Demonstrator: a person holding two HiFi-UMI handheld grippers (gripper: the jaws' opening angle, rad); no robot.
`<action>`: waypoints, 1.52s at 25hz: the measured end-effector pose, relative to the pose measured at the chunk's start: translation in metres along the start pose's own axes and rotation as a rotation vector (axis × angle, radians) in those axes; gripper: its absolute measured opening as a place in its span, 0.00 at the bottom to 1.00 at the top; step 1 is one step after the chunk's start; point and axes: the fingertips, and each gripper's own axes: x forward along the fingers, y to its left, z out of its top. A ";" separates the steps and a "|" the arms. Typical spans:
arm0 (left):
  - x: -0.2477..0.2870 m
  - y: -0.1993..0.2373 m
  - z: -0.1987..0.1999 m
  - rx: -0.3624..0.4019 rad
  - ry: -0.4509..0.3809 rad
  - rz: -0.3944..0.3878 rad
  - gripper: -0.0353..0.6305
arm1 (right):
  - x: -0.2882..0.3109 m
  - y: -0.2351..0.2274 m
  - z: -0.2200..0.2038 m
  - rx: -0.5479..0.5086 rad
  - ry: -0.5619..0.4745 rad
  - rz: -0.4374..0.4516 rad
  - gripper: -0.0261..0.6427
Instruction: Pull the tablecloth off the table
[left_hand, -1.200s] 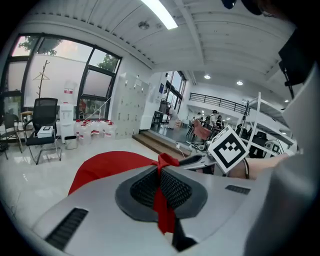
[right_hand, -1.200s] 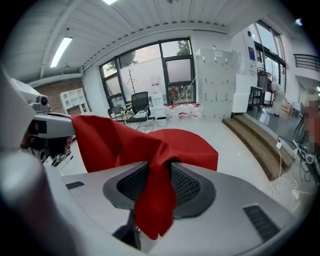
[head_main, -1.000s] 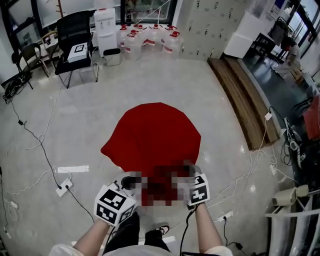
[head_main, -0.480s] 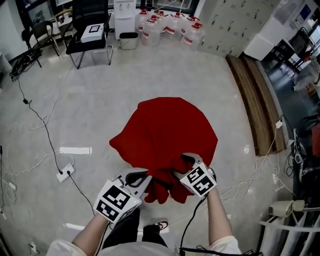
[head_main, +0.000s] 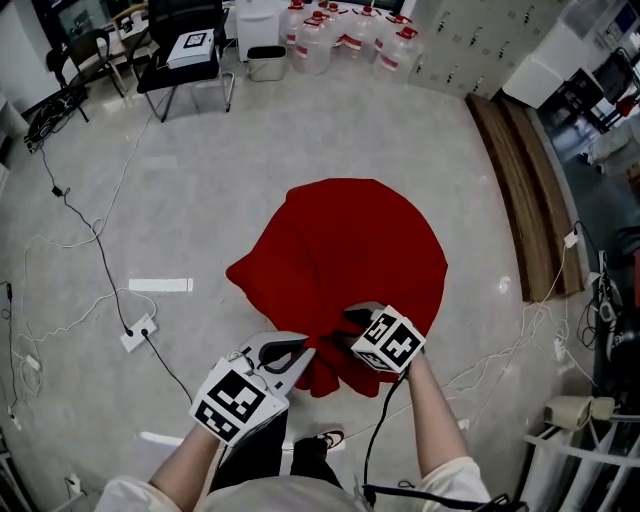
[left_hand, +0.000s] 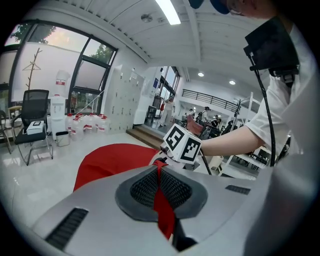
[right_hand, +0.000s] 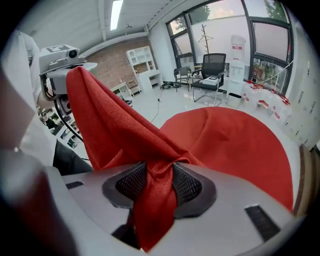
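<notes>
Pale floor (head_main: 170, 190), cables (head_main: 97, 262) strewn at 9 o'clock. Red tablecloth (head_main: 350, 240) at centre of head view, spread in rounded dome, table beneath hidden. Near hem gathered into bunch at 6 o'clock. Black chair (head_main: 190, 45) far off at 11 o'clock. Right gripper (right_hand: 160, 165) at 5 o'clock of cloth: jaws just been closing, now part-open, pads pinching thick twisted wad of tablecloth. Left gripper (left_hand: 159, 165) at 7 o'clock: jaws fully together, thin fold of same cloth clamped between pads.

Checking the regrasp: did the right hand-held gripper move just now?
Yes: the right hand-held gripper went forward from the shoe, further over the tablecloth, its jaws just closing on a fold.
</notes>
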 end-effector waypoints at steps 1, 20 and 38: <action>0.000 0.000 0.000 0.002 0.000 -0.002 0.08 | 0.000 0.003 0.000 0.003 -0.010 0.009 0.30; 0.005 0.059 -0.027 -0.251 0.114 0.291 0.08 | -0.060 -0.002 -0.013 0.192 -0.190 -0.226 0.09; 0.062 -0.008 0.020 -0.251 0.079 0.266 0.08 | -0.173 0.009 -0.044 0.644 -0.500 -0.577 0.09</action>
